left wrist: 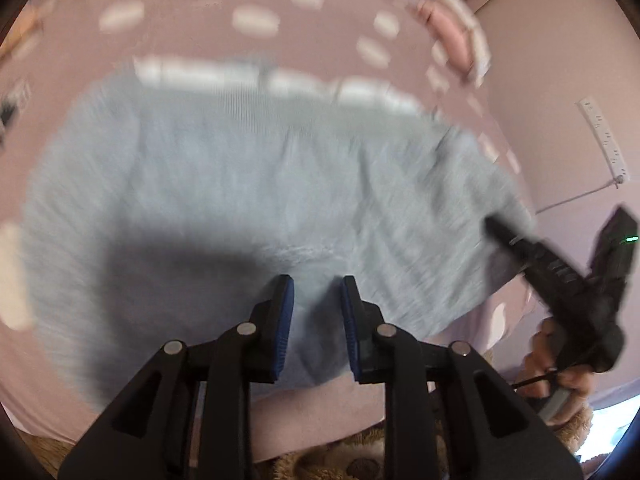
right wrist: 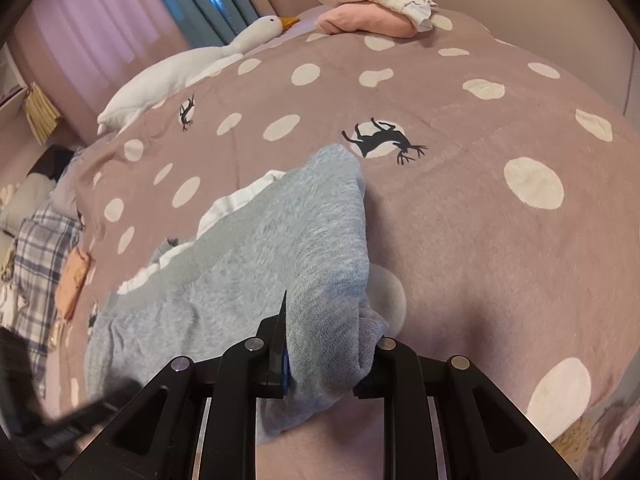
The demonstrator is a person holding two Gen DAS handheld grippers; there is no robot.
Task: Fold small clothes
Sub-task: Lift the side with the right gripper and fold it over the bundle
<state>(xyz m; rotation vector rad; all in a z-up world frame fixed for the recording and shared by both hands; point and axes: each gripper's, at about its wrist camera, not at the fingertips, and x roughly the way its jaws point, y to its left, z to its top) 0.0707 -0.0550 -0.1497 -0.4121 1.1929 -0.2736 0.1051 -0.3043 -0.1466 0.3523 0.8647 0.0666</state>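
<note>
A grey knit garment [left wrist: 248, 184] lies spread on the dotted pink bedspread [left wrist: 200, 28], with a white layer showing along its far edge. The left wrist view is blurred. My left gripper [left wrist: 316, 312] hovers over the garment's near edge, jaws a little apart; grey cloth shows in the gap, and the blue pads [left wrist: 285, 320] do not press on it. My right gripper [right wrist: 328, 344] is shut on a bunched fold of the grey garment [right wrist: 248, 272] at its right side, and the cloth hides the right fingertip. In the left view a hand holds the right gripper [left wrist: 494, 226] at the garment's right edge.
Folded pink and white clothes [right wrist: 372, 12] sit at the bed's far side beside a white goose plush [right wrist: 192, 64]. A plaid cloth [right wrist: 36, 252] lies off the bed's left edge. A white power strip [left wrist: 604, 140] hangs on the wall at right.
</note>
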